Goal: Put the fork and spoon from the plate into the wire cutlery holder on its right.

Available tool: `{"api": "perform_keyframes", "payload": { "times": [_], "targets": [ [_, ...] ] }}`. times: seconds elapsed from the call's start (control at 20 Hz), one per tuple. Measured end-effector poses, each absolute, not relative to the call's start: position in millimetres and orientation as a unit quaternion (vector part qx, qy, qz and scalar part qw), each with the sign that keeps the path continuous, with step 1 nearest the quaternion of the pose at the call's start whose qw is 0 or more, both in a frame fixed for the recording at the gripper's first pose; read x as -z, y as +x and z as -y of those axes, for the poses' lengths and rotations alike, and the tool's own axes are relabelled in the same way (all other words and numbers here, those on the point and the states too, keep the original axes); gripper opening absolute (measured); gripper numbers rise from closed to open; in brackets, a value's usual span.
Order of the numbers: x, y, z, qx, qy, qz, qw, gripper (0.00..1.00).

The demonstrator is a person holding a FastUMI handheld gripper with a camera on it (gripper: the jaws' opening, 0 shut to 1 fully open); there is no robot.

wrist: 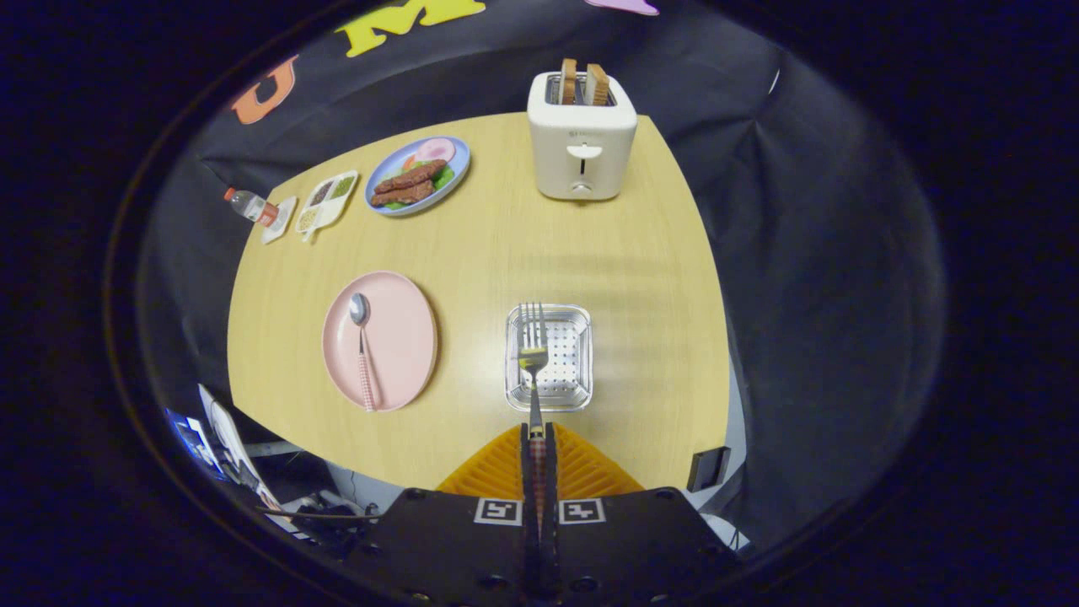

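1 fork (534, 354) pinched in closed gripper (538, 438) above holder (575, 324); 1 spoon (362, 337) on plate (396, 291).

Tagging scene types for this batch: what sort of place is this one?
Likely a staged breakfast table in a recording booth: a toaster holding bread, a blue plate of food and a pink plate on a wooden table ringed by black cloth. The tool grips a fork over the wire holder.

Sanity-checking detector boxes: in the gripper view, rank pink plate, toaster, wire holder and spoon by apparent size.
1. pink plate and toaster: look alike, and the toaster sits farther off, so unranked
2. wire holder
3. spoon

The gripper is shut on the fork.
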State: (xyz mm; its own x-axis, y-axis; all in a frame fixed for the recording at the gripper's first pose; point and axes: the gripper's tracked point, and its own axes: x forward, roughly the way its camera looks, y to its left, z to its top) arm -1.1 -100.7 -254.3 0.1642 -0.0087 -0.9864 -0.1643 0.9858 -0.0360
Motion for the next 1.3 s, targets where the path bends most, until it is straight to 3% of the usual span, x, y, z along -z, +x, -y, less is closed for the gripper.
{"api": "perform_keyframes", "payload": {
  "times": [0.75,1.3],
  "targets": [
    [293.4,10.5,107.9,-0.057,-0.116,-0.764,0.632,0.01],
    [301.4,23.0,107.5,-0.057,-0.112,-0.760,0.638,0.09]
  ]
}}
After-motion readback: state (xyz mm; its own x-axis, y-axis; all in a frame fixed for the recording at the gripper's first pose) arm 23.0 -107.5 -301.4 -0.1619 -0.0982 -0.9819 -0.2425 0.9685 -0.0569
